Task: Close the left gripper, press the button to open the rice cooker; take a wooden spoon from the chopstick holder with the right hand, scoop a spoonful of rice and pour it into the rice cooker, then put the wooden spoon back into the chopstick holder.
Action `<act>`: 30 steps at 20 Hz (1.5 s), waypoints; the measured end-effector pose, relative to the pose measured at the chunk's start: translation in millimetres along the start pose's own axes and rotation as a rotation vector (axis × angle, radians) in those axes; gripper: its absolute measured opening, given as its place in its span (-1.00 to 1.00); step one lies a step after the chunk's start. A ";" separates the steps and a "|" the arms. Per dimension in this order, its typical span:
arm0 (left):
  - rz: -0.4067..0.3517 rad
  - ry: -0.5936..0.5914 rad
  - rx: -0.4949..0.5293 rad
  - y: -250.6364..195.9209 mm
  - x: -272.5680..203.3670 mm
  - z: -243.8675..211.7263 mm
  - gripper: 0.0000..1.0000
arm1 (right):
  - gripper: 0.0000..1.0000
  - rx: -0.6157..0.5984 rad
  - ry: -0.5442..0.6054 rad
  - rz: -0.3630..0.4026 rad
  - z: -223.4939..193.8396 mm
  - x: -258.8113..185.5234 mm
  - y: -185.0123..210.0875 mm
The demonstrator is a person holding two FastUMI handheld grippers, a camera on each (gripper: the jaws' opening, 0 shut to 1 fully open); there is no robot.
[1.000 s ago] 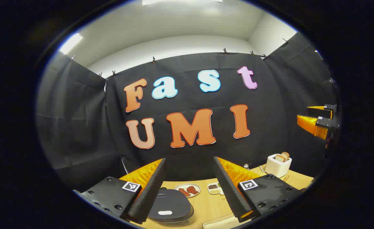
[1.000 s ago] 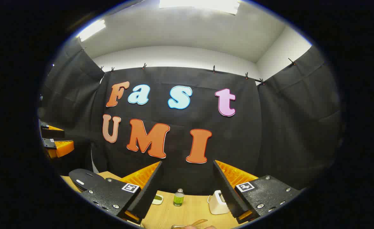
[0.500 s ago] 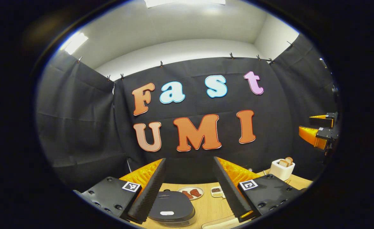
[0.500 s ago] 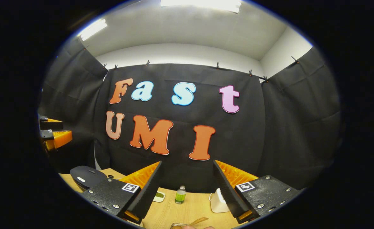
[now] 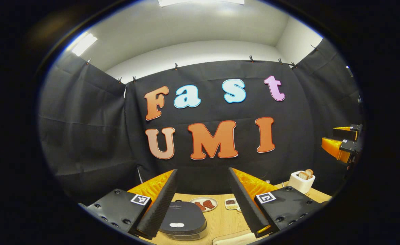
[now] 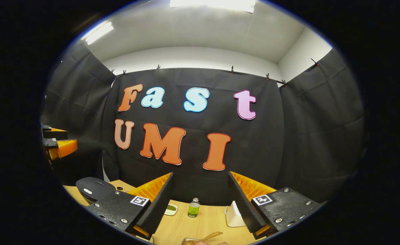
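The dark rice cooker sits shut on the wooden table, a pale button on its lid, below and between the fingers of my left gripper, which stands open high above it. In the right gripper view the cooker lies at the far left. My right gripper is open too, with nothing between its fingers. A wooden spoon's handle pokes up at the bottom edge of that view. The other gripper hangs at the right edge of the left gripper view and at the left edge of the right gripper view.
A plate with reddish food and a small dish lie behind the cooker. A white toaster with bread stands at the right. A green bottle, a small green-filled dish and a white appliance stand on the table.
Both views have tilted slightly; the cooker and dishes sit a little lower and more central in the left gripper view. Both grippers stay open.
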State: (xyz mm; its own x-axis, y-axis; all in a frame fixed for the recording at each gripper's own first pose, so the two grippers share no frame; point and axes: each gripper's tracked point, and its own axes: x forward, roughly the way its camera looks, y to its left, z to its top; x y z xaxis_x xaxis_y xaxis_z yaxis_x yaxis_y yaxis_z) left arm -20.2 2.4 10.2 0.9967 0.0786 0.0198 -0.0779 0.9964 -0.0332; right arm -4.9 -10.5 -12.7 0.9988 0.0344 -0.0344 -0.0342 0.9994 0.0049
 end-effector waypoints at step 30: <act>-0.008 0.090 0.003 38.3 44.2 -45.3 0.89 | 0.90 -0.019 0.089 -0.018 -22.1 24.2 43.9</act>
State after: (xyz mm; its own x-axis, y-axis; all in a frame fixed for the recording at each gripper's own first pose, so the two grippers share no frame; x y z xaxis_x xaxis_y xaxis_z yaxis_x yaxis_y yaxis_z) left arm 21.9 42.6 -35.5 0.9953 0.0677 -0.0694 -0.0699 0.9971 -0.0303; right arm 17.0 34.2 -35.4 0.9923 0.0161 -0.1227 -0.0181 0.9997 -0.0156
